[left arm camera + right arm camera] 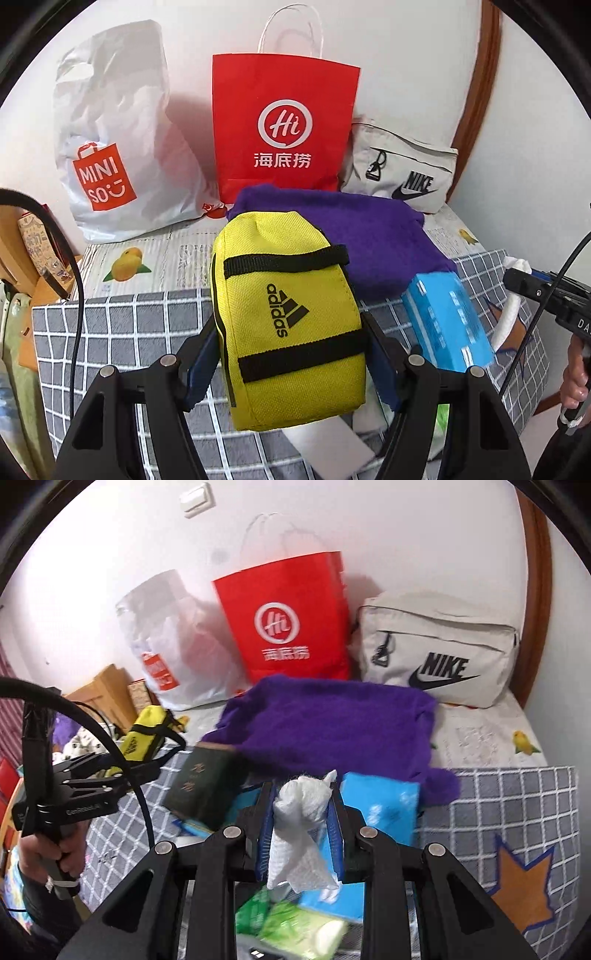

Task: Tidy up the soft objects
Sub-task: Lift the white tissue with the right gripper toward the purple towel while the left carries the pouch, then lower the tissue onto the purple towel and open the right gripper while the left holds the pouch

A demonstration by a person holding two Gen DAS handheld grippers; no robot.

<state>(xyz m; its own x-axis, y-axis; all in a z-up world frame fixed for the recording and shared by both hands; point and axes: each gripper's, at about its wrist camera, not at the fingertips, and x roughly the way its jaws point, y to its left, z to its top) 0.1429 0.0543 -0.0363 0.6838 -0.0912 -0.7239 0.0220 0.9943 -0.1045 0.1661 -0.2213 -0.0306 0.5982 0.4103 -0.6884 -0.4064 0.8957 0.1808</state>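
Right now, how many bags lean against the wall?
3: white Miniso plastic bag on the left, red Haidilao paper bag in the middle, beige Nike bag on the right.

White cloth (301,827) between jaws.

Plain white wall (406,535) behind everything, with a white switch plate (198,499) up top. A curved brown wooden trim (537,590) runs down the right side, maybe a headboard, hard to say through the fisheye. The bed has a grey checked cover (122,325) over a fruit-print sheet (147,258). Light's soft and even.
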